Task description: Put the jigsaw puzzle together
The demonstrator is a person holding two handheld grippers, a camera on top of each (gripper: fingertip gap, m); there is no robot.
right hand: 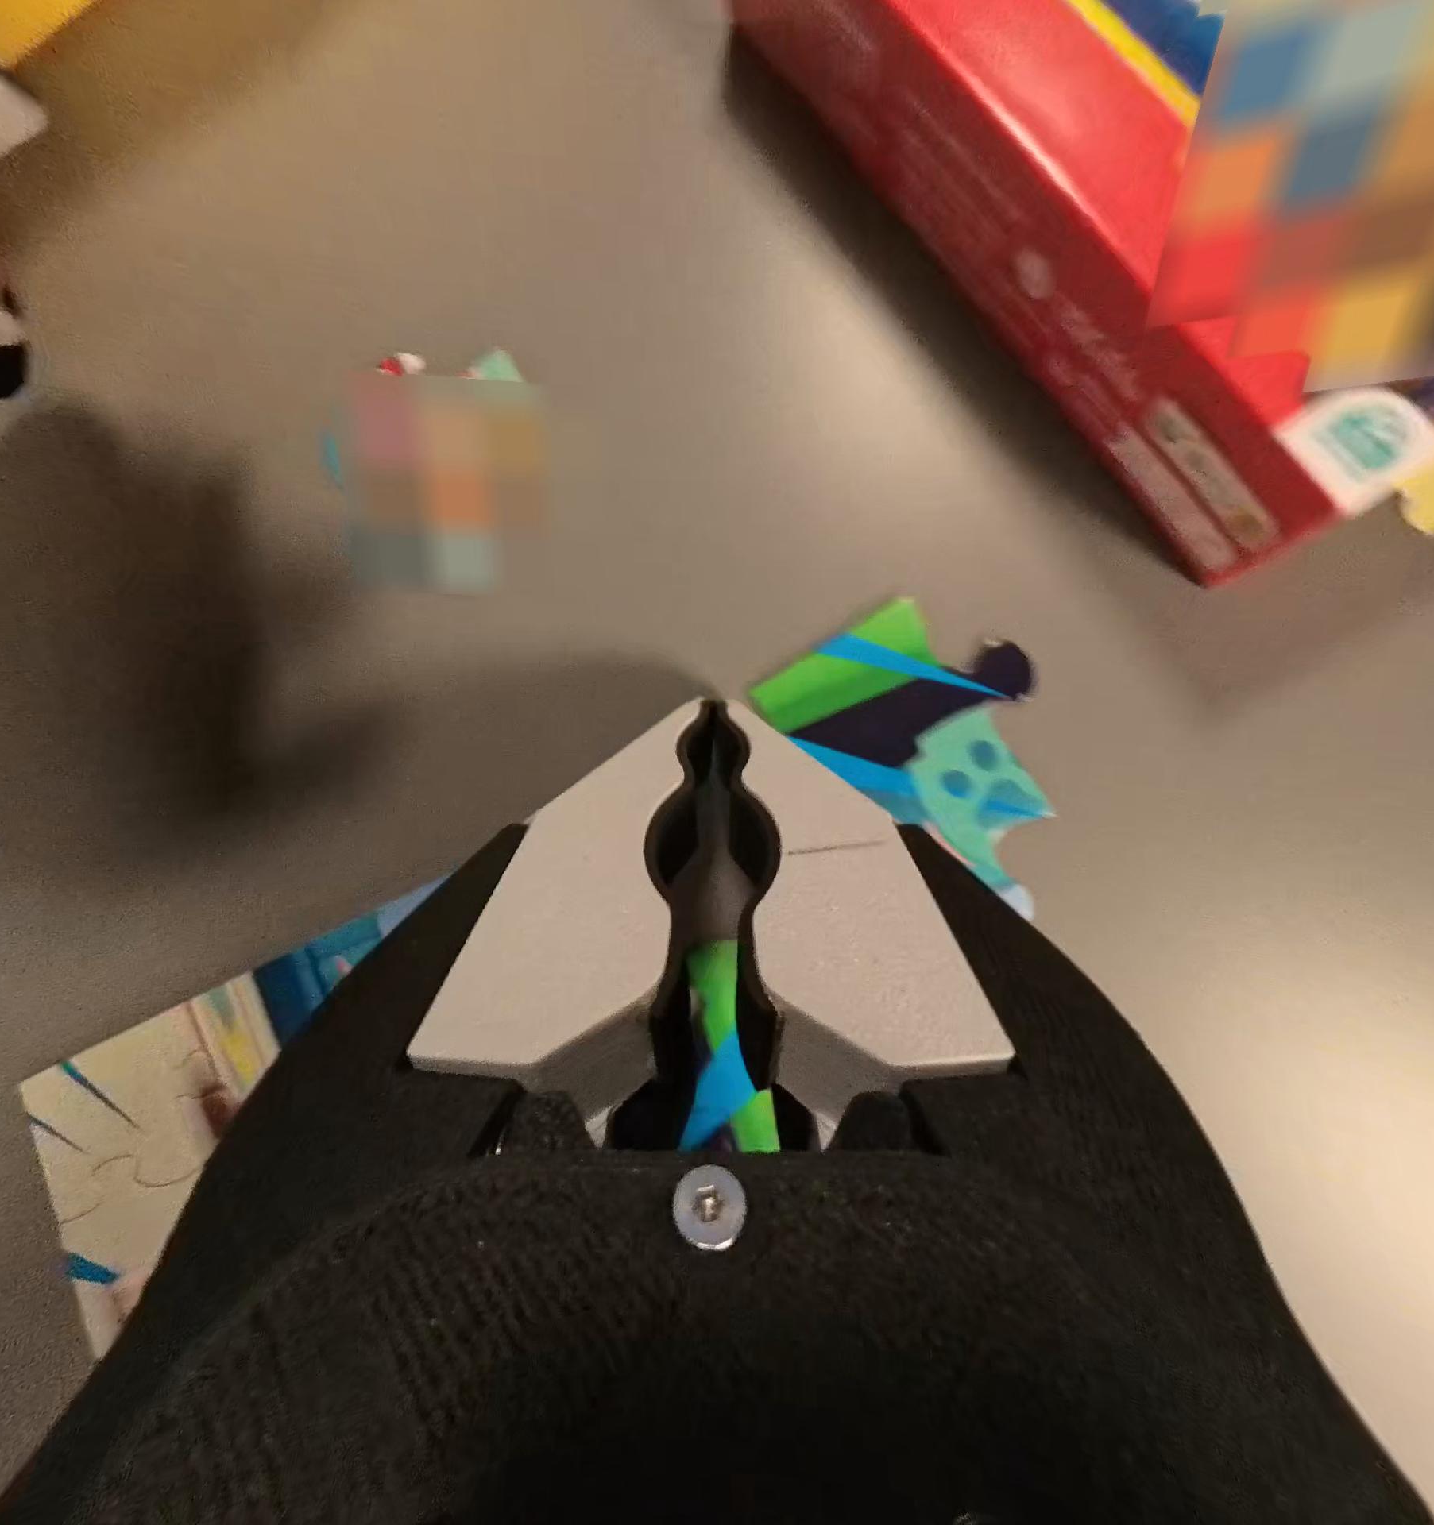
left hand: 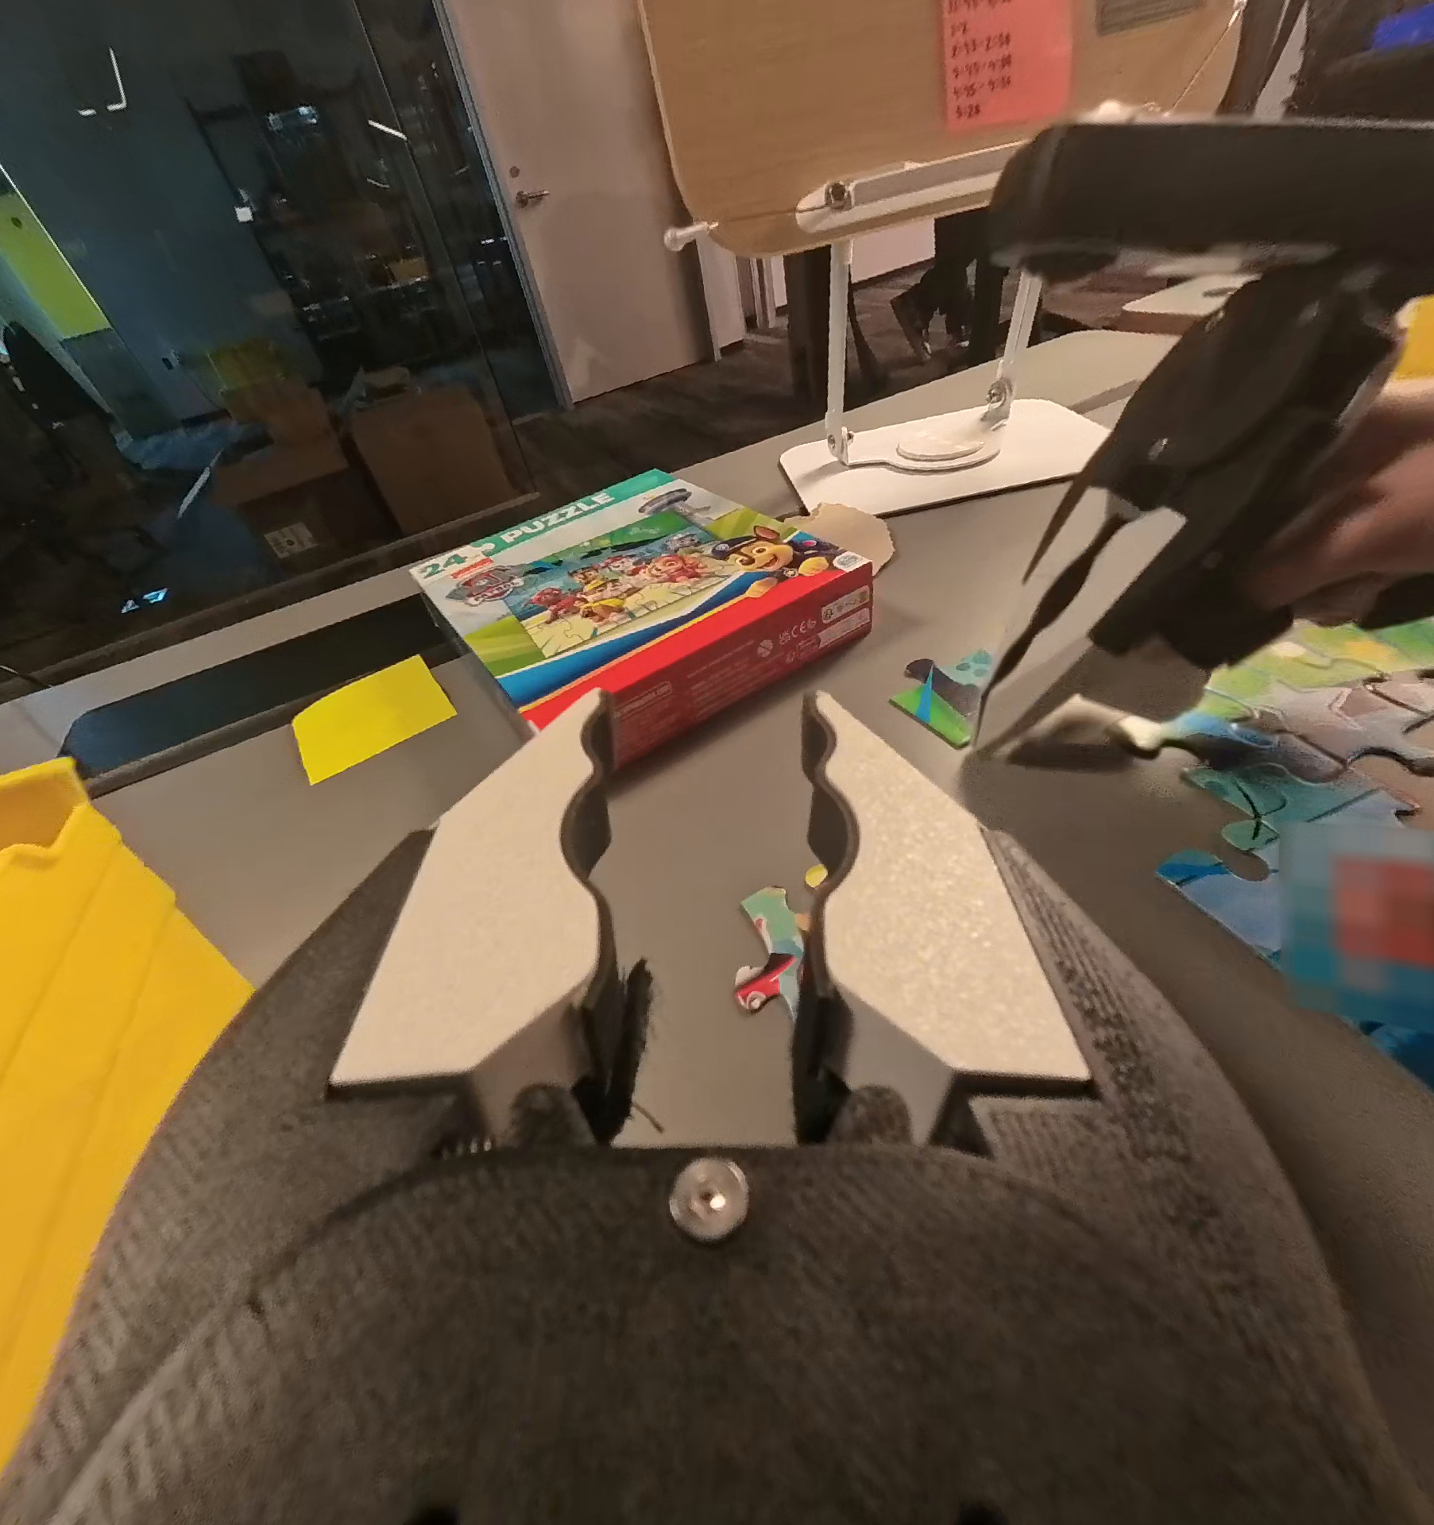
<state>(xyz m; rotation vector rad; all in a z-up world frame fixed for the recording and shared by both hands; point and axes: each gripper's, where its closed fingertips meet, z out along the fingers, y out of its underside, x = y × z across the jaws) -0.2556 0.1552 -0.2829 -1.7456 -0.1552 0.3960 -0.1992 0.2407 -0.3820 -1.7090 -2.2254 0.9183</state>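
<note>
Your right claw (right hand: 712, 705) has its two fingers brought tip to tip with nothing between them, the point hovering just over the grey worktop (right hand: 614, 247) beside one loose puzzle piece (right hand: 903, 710) coloured green, dark blue and teal, which lies flat and just to the right of the tips; whether the tips touch the worktop you cannot tell. Your left claw (left hand: 709, 718) stands with its two fingers parted and nothing in the gap, held above the worktop, and a second loose piece (left hand: 771, 941), partly hidden by its right finger, lies beneath it. One puzzle box (left hand: 647, 594) with a red side sits closed beyond both claws, near the green piece but apart from it. One partly joined patch of puzzle (left hand: 1316, 743) spreads over the worktop to the right, under your hand (left hand: 1398, 495) on the right claw. One yellow note (left hand: 371, 718) lies flat to the left of the box, one yellow bin (left hand: 53, 949) stands at the left edge, and one white stand (left hand: 944, 446) rests farther back.
</note>
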